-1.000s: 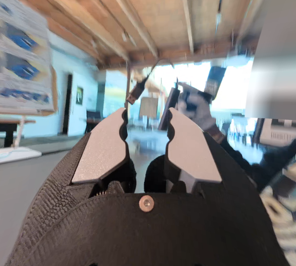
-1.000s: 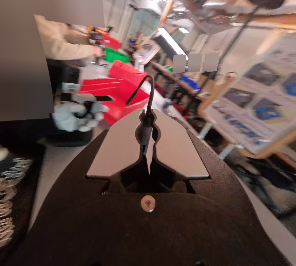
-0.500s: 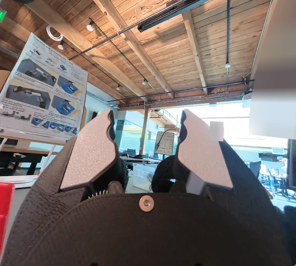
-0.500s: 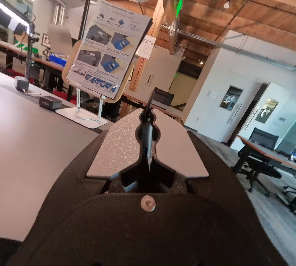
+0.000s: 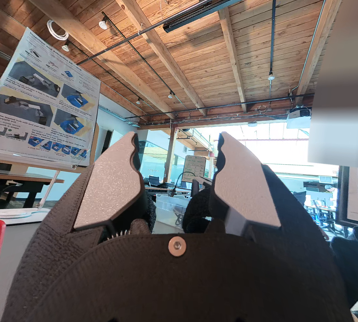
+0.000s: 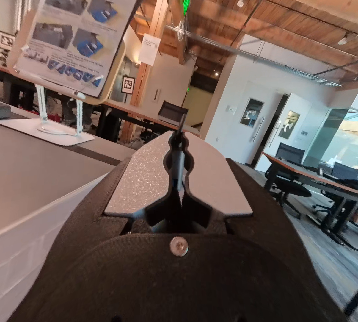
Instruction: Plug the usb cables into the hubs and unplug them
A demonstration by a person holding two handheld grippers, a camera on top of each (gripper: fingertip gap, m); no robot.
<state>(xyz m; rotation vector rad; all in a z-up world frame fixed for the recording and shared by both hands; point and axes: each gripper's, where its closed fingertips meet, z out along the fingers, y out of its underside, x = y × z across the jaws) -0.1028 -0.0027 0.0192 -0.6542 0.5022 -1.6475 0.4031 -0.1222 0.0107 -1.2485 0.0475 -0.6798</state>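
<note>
My left gripper (image 5: 177, 135) is open wide and nothing is between its fingers (image 5: 116, 177). It points up towards the wooden ceiling, away from the table. My right gripper (image 6: 178, 135) is shut on a slim grey USB hub (image 6: 179, 161), seen edge-on and pinched between both pads. A short black cable (image 6: 182, 121) sticks out of the hub past the fingertips. No other hubs or plugs show in either view.
An instruction poster on a white stand (image 6: 77, 31) rises at the far side of the grey table (image 6: 38, 157); it also shows in the left wrist view (image 5: 48, 103). A white bin wall (image 6: 29, 235) is close on my right gripper's left. Office desks and chairs (image 6: 290, 182) stand beyond. The left gripper's tips are roughly 50 cm from the right gripper's.
My left gripper has opened wide and swung up towards the ceiling, then held still. My right gripper has swung round across the room and stays shut on the hub.
</note>
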